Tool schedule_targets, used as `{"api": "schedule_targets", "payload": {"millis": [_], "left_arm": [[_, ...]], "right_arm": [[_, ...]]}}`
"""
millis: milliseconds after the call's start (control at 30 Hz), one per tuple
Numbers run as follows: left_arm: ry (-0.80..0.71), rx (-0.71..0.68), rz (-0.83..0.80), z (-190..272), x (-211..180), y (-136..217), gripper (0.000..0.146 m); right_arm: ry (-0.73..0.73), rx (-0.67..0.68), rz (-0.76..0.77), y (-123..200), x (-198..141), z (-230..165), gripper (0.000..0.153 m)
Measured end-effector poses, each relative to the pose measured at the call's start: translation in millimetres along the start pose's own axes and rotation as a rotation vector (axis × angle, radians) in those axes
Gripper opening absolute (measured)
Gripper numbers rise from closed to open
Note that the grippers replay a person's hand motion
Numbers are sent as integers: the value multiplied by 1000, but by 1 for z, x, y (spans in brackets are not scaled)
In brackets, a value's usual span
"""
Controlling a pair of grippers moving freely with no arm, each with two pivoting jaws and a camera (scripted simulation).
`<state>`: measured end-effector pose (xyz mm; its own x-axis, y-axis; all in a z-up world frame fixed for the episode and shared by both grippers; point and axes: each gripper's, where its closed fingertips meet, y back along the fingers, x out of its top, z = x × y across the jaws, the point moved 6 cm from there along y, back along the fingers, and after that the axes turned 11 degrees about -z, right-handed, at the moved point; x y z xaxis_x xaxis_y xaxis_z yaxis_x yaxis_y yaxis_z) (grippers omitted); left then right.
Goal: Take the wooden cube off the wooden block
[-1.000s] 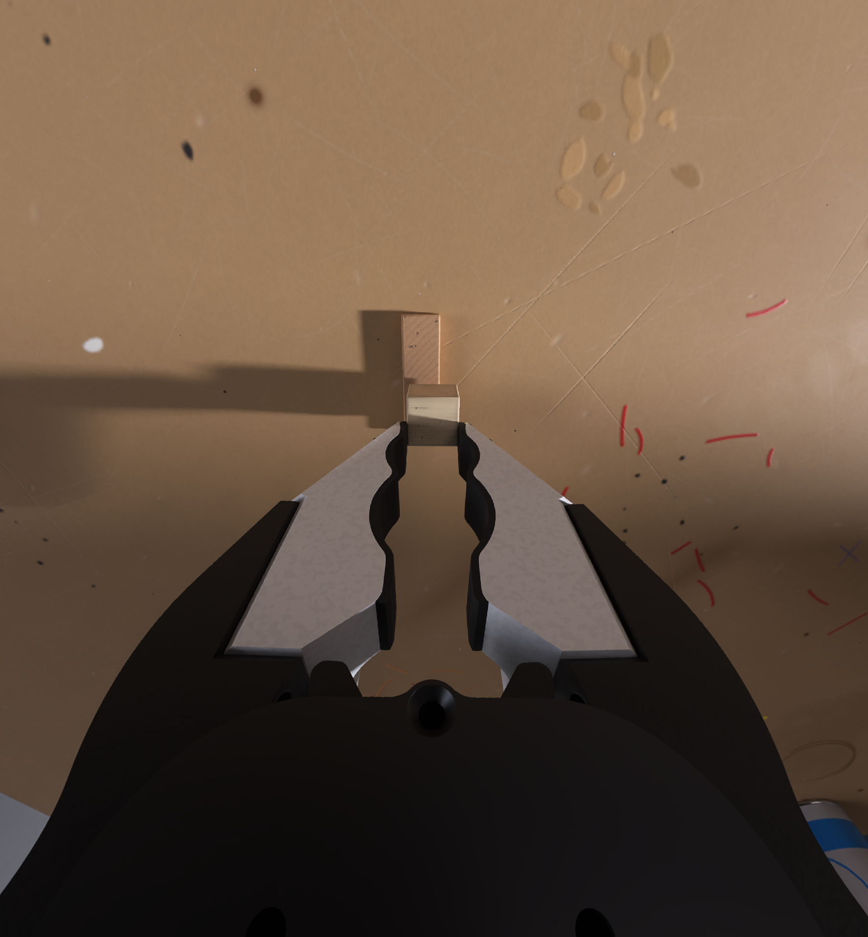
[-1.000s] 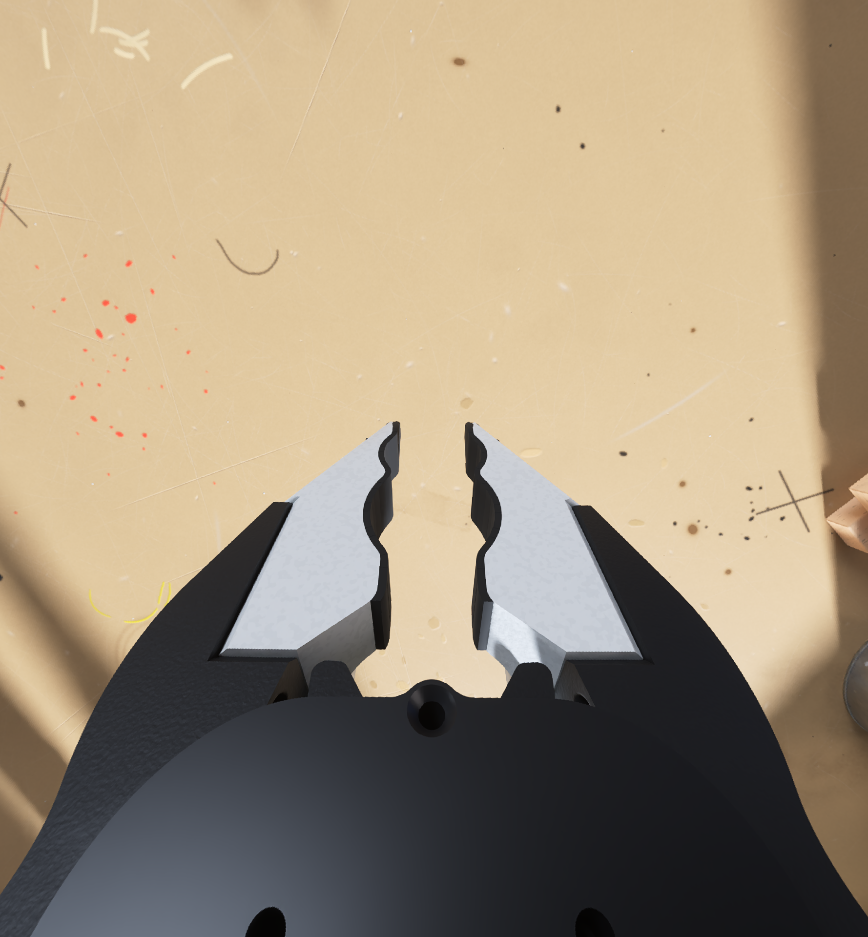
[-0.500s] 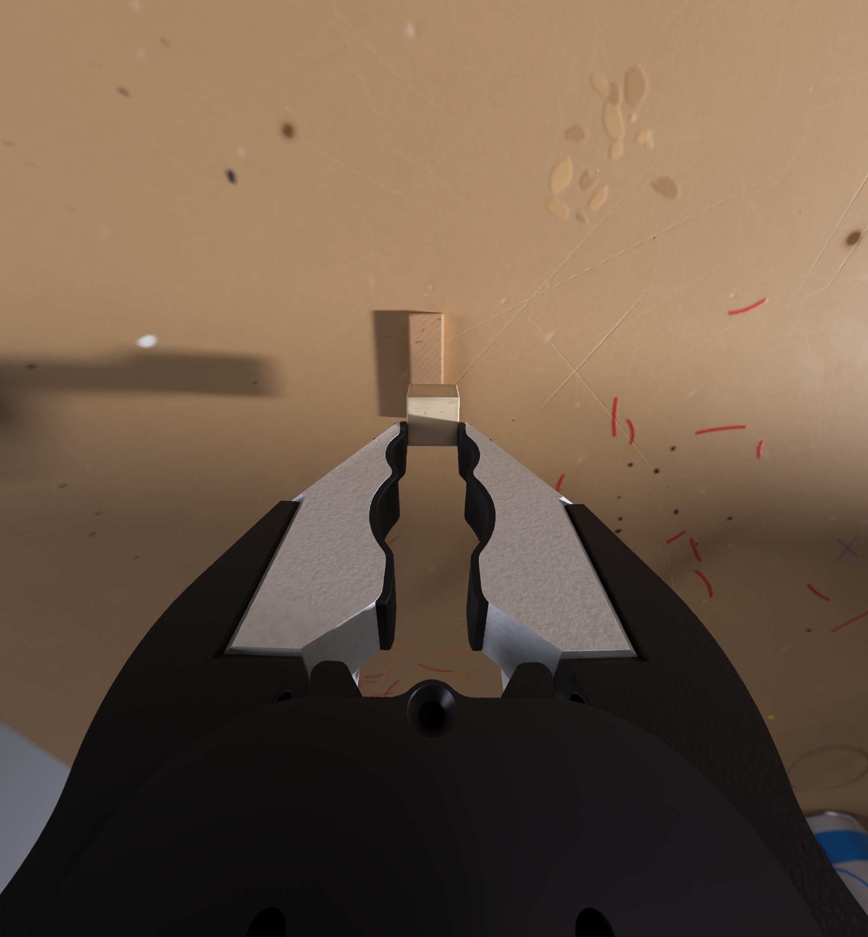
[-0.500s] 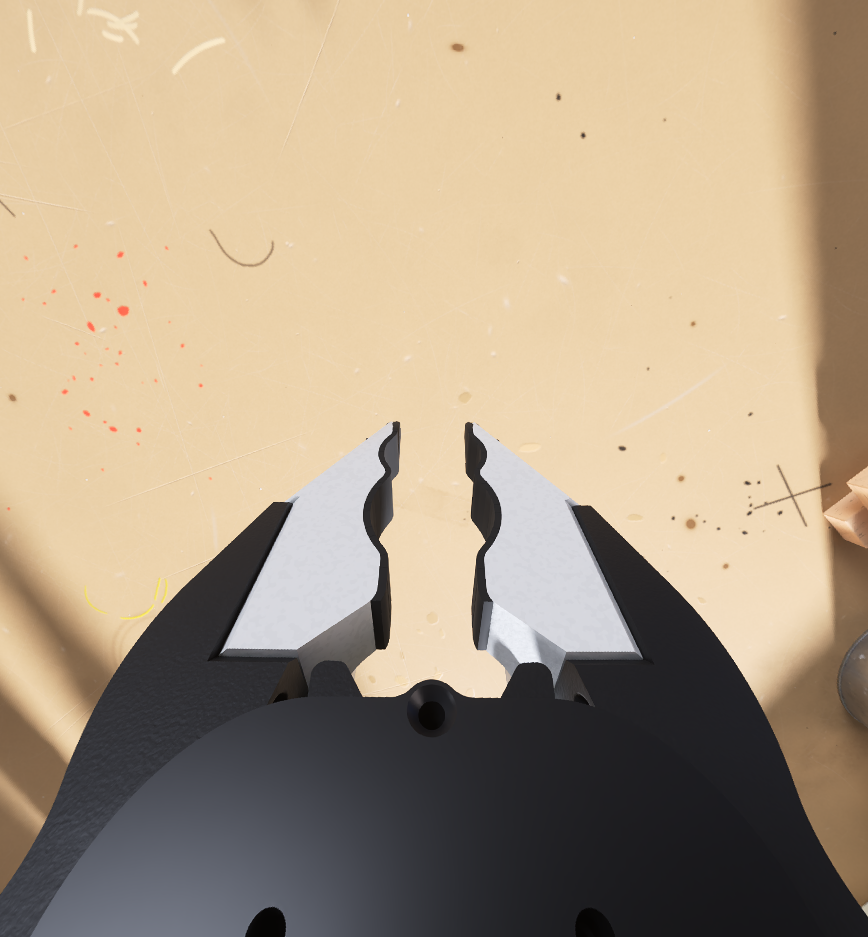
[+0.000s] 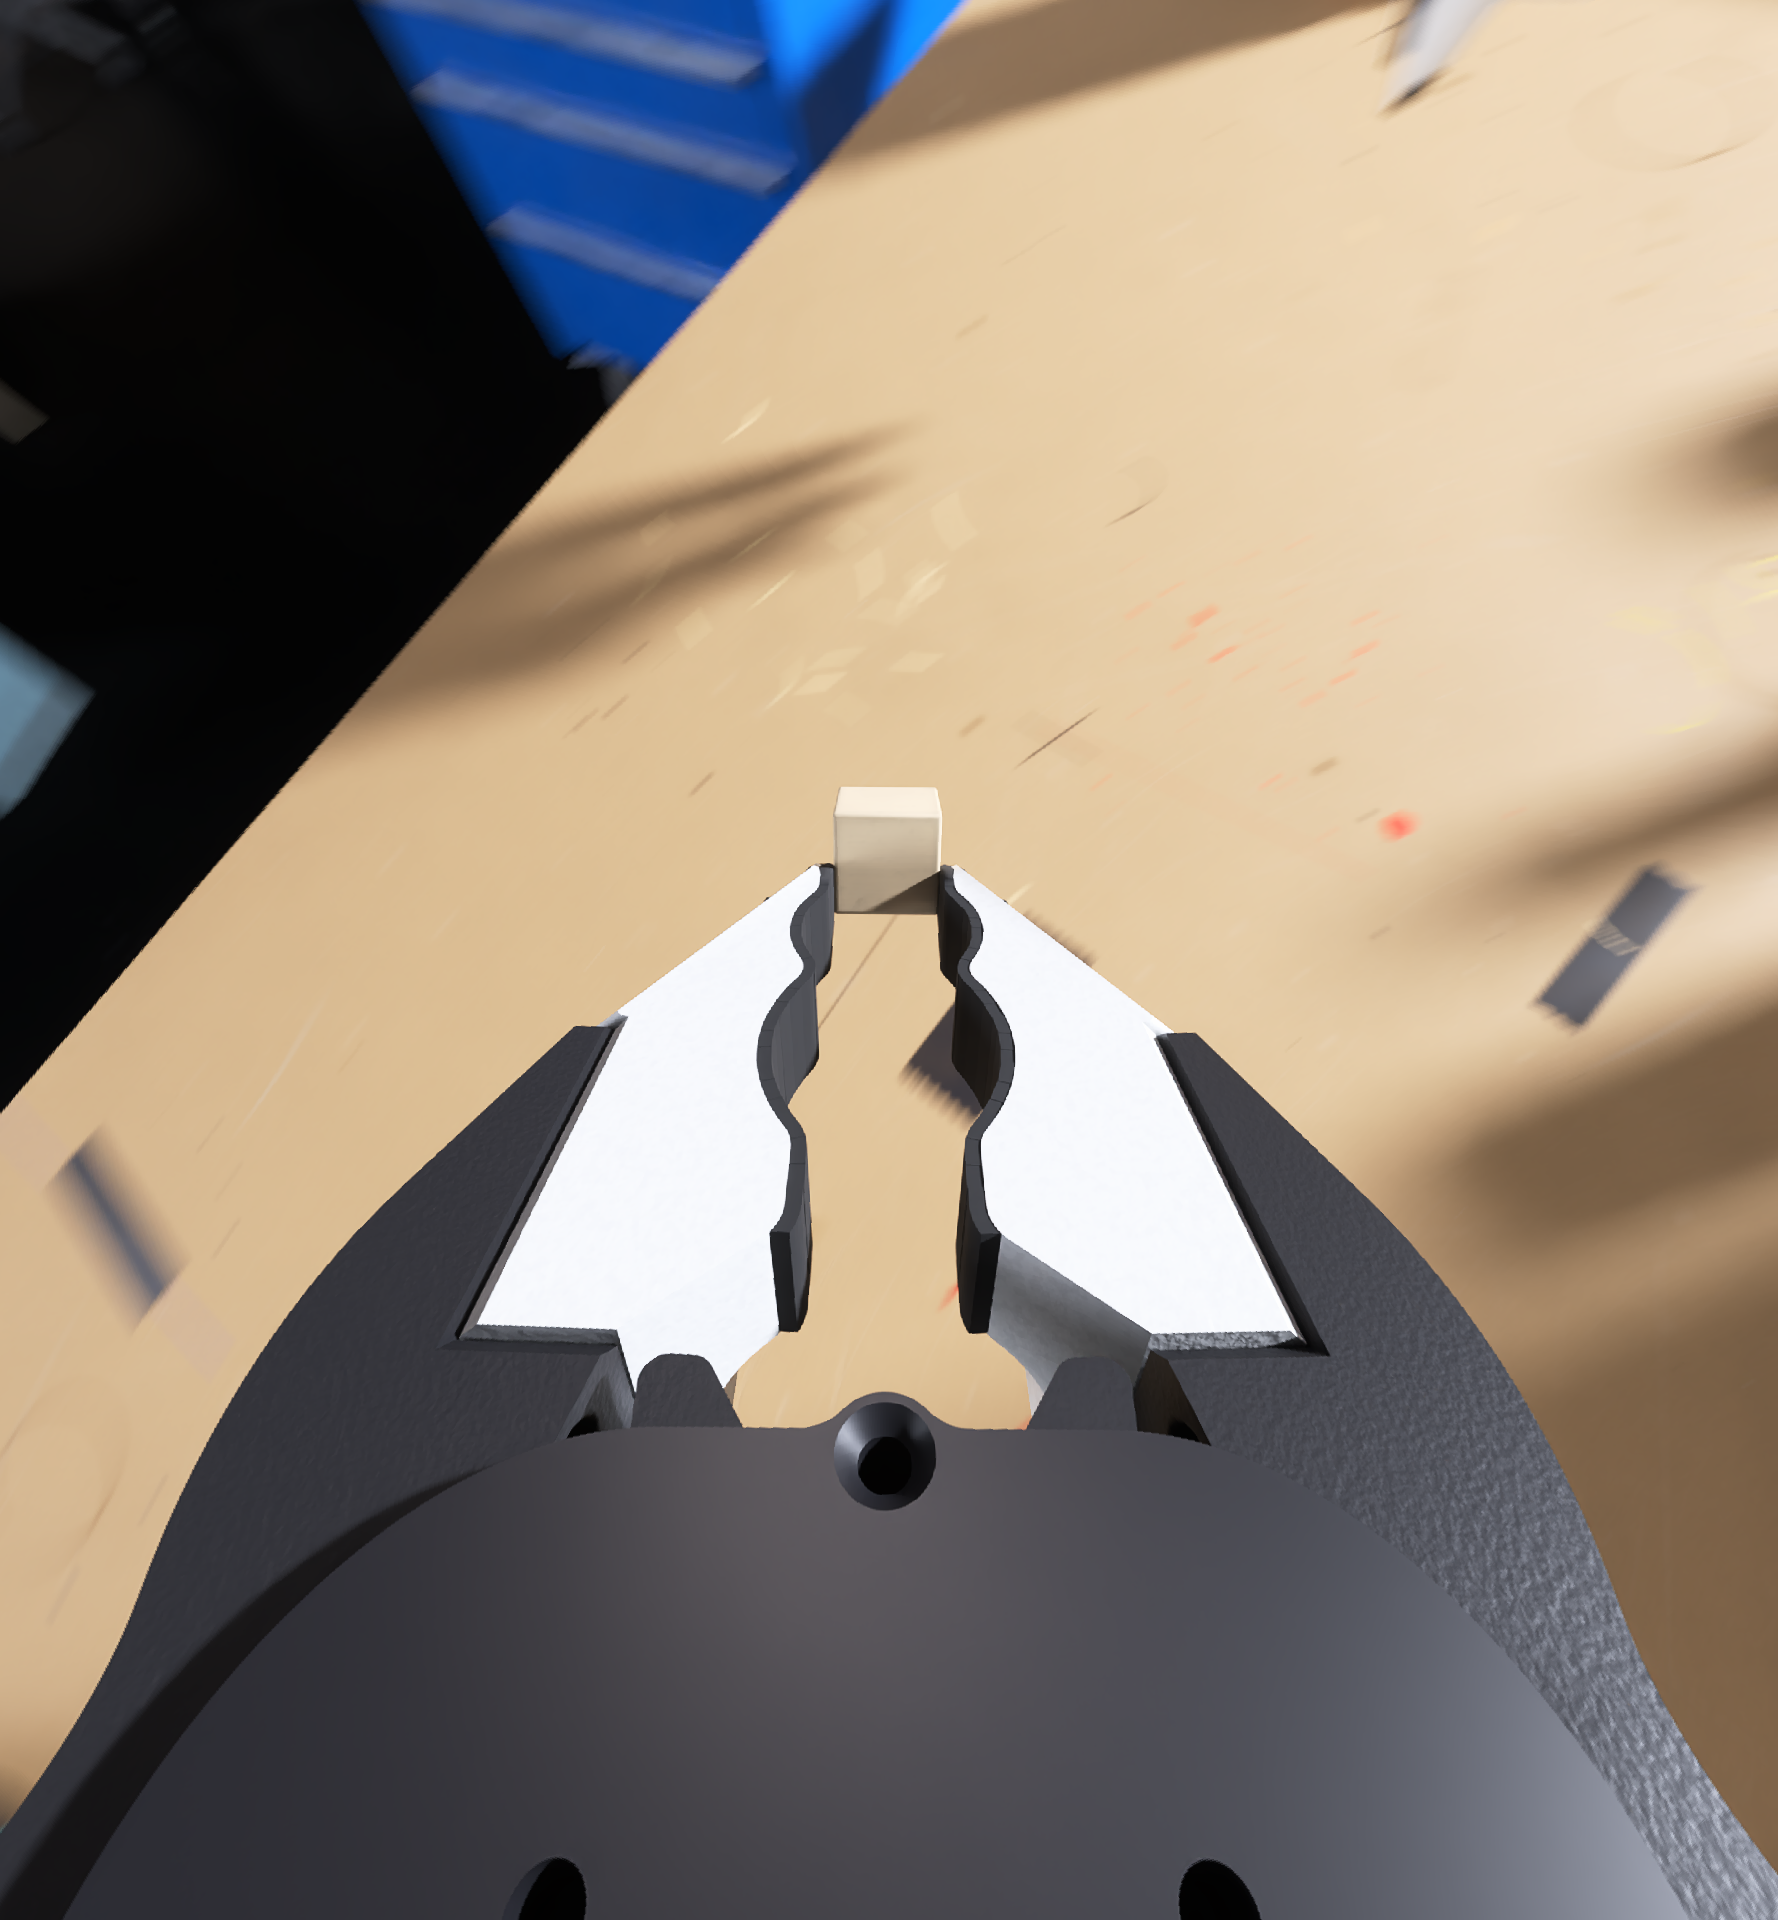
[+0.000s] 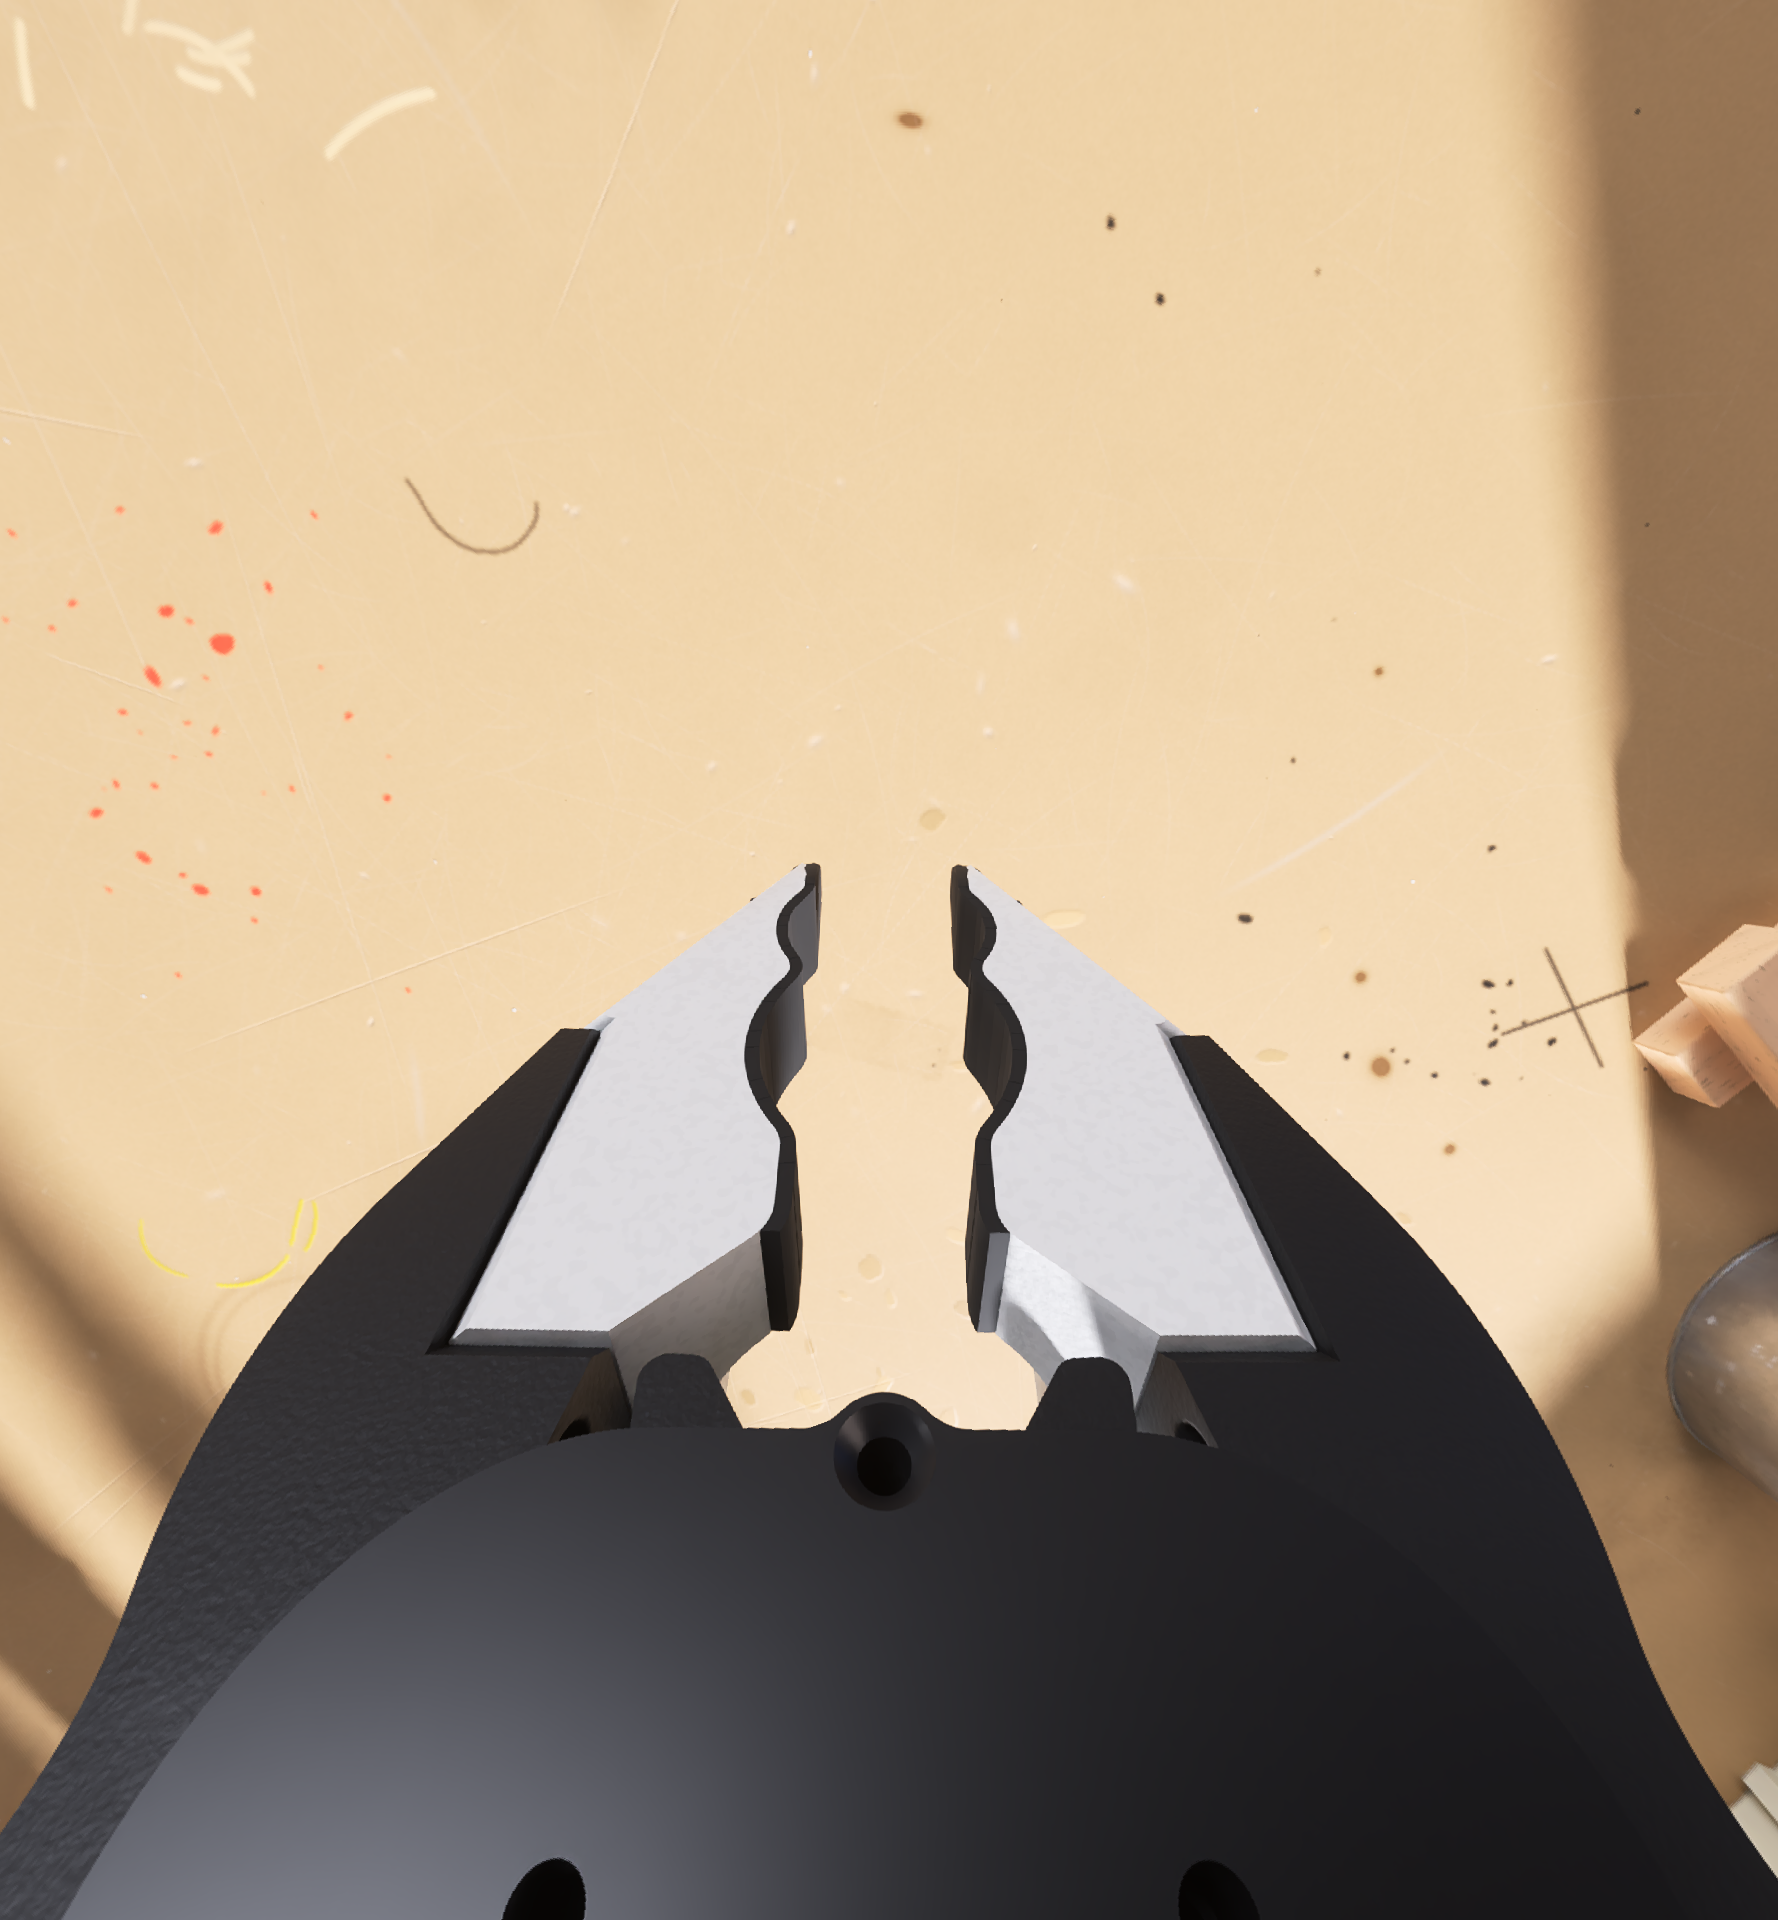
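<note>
In the left wrist view my left gripper (image 5: 886,883) is shut on a small pale wooden cube (image 5: 886,844), pinched between its fingertips and held above the tan table (image 5: 1280,416). The wooden block is out of this view, and the background is blurred. In the right wrist view my right gripper (image 6: 886,883) is open and empty above the table (image 6: 864,416). Light wooden blocks (image 6: 1768,1018) lie at that view's right edge, crossed one over another.
The table's left edge (image 5: 449,582) runs diagonally, with dark space and a blue cabinet (image 5: 636,135) beyond it. A grey metal cylinder (image 6: 1768,1361) lies at the right edge of the right wrist view, below the wooden blocks. Black tape strips (image 5: 1607,945) lie on the table.
My left gripper has swung away with the cube; the wooden block has left its view and the table edge has come in. The right gripper has barely moved.
</note>
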<state>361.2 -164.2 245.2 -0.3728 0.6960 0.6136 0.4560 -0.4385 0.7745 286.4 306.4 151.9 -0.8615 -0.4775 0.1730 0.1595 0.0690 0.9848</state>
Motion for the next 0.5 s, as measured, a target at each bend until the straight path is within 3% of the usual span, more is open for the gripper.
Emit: {"api": "schedule_targets", "payload": {"millis": [133, 267, 333, 500], "left_arm": [[-129, -185, 23, 54, 52, -86, 19], [-152, -220, -13, 81, 57, -160, 19], [-148, -304, -41, 92, 52, -182, 19], [-196, -368, -98, 110, 42, -208, 19]], "right_arm": [[15, -19, -25, -3, 2, -1, 25], [33, -22, -34, -5, 2, -2, 25], [36, -23, -35, -5, 1, 0, 25], [28, -16, -41, -8, -1, 4, 25]]}}
